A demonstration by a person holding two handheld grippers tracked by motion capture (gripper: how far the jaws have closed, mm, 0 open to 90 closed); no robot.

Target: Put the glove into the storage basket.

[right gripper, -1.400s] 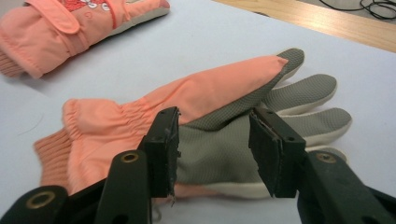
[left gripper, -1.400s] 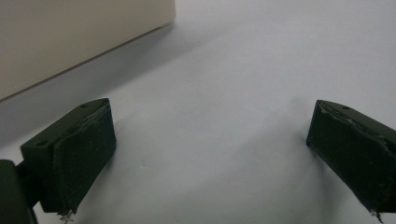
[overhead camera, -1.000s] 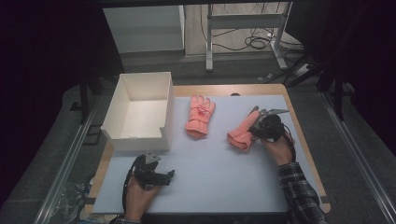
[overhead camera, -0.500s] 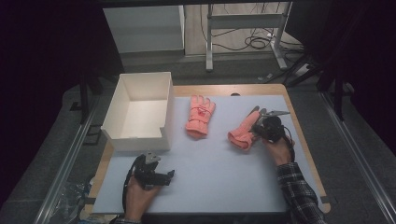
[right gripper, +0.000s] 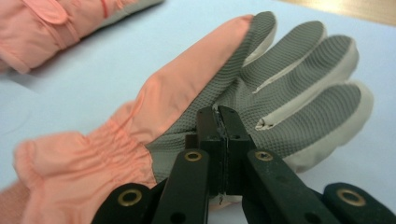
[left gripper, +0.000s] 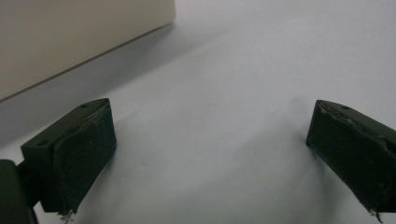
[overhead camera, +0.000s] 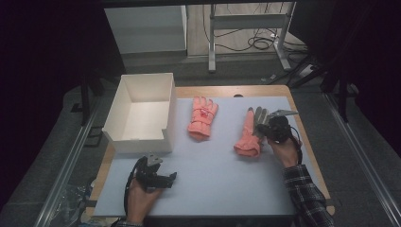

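Gloves beside white box [overhead camera: 142, 113]
Right gripper [right gripper: 218, 122] pinches grey-palmed glove [right gripper: 261, 79]; left gripper [left gripper: 210, 154] is spread; no writing is readable.

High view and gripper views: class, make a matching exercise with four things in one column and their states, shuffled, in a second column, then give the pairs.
Things:
1. open-topped white cardboard box
2. palm-up pink glove with grey textured palm
3. back-up pink glove
4. left gripper

States:
A. jaws wide apart over bare table cover
B. pinched at the palm by the shut right gripper
C. lying untouched mid-table
D. standing at the table's left edge

Pairs: 1-D, 2-B, 3-C, 4-A
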